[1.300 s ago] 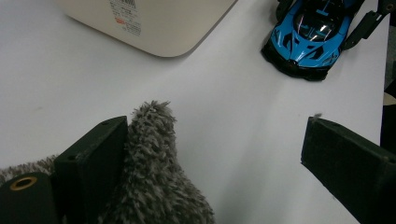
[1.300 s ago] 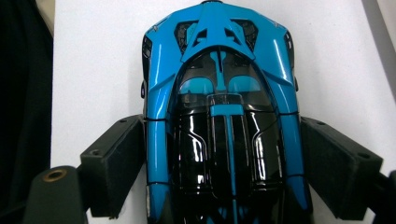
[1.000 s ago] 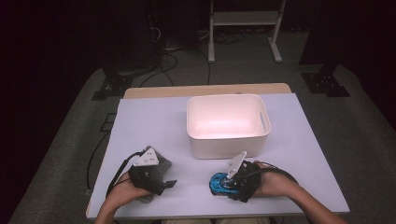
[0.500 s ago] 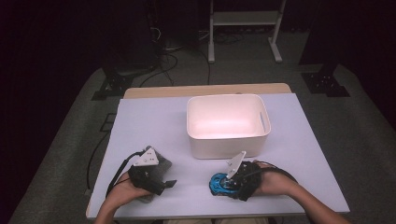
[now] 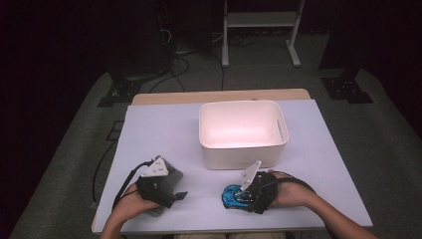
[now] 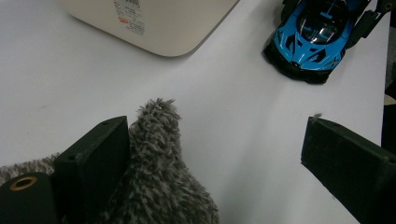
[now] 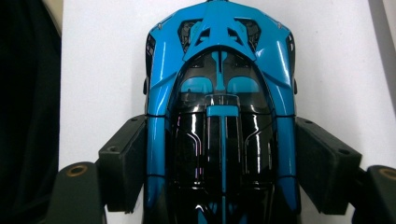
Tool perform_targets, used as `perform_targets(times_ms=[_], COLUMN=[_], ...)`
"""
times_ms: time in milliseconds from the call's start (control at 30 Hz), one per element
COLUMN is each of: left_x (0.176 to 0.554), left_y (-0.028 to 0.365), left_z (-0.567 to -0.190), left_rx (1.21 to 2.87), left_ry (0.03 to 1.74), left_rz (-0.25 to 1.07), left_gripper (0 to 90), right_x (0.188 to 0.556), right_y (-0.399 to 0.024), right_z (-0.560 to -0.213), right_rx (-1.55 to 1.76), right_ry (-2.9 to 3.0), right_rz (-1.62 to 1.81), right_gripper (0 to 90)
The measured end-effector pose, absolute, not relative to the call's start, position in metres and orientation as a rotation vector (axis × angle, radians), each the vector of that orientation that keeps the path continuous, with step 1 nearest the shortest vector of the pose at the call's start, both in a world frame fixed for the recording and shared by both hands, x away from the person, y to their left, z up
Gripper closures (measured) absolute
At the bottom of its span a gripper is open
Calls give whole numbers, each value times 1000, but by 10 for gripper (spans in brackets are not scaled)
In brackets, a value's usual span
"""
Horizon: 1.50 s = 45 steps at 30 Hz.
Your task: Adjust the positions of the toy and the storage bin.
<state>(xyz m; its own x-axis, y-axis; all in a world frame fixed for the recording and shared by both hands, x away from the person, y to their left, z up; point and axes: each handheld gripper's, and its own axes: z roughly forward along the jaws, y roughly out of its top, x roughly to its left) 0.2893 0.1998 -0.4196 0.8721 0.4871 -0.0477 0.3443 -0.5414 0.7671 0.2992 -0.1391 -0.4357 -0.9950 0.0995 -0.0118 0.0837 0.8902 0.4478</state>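
Note:
A blue and black toy car (image 7: 219, 93) lies on the white table near its front edge, in front of the bin. My right gripper (image 7: 219, 163) straddles it. Its jaws have just been closing, and both pads now press on the car's sides. From above, the car (image 5: 230, 195) pokes out to the left of the right gripper (image 5: 238, 197). At the front left, my left gripper (image 5: 175, 197) rests open on a grey fuzzy cloth (image 5: 171, 177). In the left gripper view the cloth (image 6: 159, 177) lies against one jaw of the left gripper (image 6: 215, 154), far from the other.
A white rectangular bin (image 5: 242, 103) stands mid-table, open side up, with its near corner (image 6: 154, 23) close to both hands. The table (image 5: 159, 134) ends just behind the grippers. Stands and cables sit on the dark floor beyond.

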Motion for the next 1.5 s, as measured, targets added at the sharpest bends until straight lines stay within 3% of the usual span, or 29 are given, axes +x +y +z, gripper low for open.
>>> perform_targets(times_ms=[633, 1500], left_x=[290, 291], left_y=[201, 207], left_z=[-420, -423], left_rx=[2190, 2171], left_ry=[599, 622], left_rz=[220, 204], left_gripper=[76, 76], right_x=[297, 287], right_y=[-135, -110], right_z=[-421, -292], right_rx=[111, -101], right_ry=[3018, 2983], right_rz=[791, 887], right_gripper=[253, 253])
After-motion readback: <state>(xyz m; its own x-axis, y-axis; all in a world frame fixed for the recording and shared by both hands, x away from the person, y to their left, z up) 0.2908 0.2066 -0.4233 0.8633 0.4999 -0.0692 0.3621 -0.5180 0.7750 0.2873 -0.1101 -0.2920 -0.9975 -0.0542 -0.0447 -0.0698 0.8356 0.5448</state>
